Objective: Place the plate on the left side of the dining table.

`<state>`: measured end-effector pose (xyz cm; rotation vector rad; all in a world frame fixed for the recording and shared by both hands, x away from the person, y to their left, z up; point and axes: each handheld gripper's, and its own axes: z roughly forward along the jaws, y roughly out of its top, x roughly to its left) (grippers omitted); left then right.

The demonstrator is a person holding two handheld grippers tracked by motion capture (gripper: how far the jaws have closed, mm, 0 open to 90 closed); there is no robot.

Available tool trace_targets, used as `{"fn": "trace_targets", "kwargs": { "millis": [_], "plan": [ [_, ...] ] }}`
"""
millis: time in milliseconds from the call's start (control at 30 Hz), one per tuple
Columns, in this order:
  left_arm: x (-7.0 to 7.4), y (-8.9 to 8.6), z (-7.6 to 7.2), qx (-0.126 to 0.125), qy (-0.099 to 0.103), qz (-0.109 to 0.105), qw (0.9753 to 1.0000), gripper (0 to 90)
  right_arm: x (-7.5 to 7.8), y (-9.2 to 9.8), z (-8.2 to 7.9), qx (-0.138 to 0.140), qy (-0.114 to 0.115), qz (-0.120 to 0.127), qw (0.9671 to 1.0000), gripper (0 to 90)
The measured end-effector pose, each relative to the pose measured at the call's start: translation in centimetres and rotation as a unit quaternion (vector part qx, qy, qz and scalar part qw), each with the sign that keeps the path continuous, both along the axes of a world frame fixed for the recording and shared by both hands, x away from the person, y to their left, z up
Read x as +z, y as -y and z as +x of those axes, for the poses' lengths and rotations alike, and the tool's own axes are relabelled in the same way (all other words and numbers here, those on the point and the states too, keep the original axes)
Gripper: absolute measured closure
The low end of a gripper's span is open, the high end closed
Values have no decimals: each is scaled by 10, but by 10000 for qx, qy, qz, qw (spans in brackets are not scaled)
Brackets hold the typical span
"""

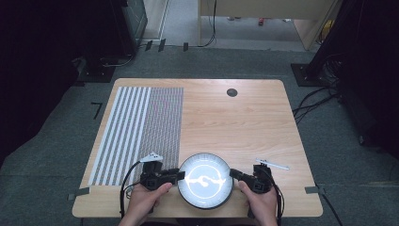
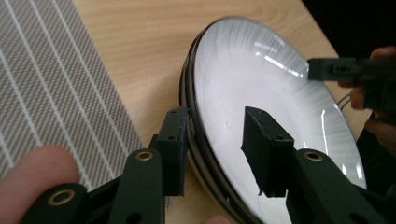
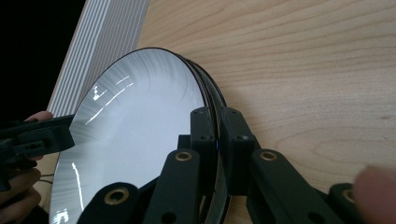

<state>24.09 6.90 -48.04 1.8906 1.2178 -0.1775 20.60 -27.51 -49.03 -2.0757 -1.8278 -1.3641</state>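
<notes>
A round white plate (image 1: 205, 180) with a dark rim lies at the table's near edge. Its rim looks doubled, as if two plates were stacked. My left gripper (image 1: 179, 175) is at the plate's left edge. In the left gripper view it (image 2: 218, 149) stands open, one jaw under the rim and the other over the white plate (image 2: 252, 79). My right gripper (image 1: 234, 174) is at the right edge. In the right gripper view it (image 3: 218, 135) is shut on the rim of the plate (image 3: 135, 121).
A striped grey and white placemat (image 1: 136, 132) covers the left part of the wooden table (image 1: 235, 122). A thin pale utensil (image 1: 272, 164) lies right of the plate. A black round grommet (image 1: 231, 92) sits near the far edge. Cables and dark stands ring the table.
</notes>
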Motion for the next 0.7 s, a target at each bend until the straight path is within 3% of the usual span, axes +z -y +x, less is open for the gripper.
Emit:
{"fn": "trace_targets", "kwargs": {
  "millis": [100, 200, 400, 567, 700],
  "plan": [
    [0, -2, 2, -140, -176, 21, 9997, 664, 3, 6, 1, 122, -138, 30, 9998, 837],
    [-1, 1, 1, -361, -279, 155, 9988, 677, 7, 10, 0, 473, -381, -28, 9982, 825],
    [-1, 2, 0, -413, -297, 239, 9984, 683, 14, 10, -4, 788, -579, -169, 9951, 808],
    [-1, 3, -2, -368, -237, 330, 9985, 694, 14, 8, -4, 834, -759, -209, 9934, 781],
    [-2, 5, -3, -301, -213, 388, 9986, 697, 14, 1, -5, 671, -865, -313, 9935, 781]
  ]
}}
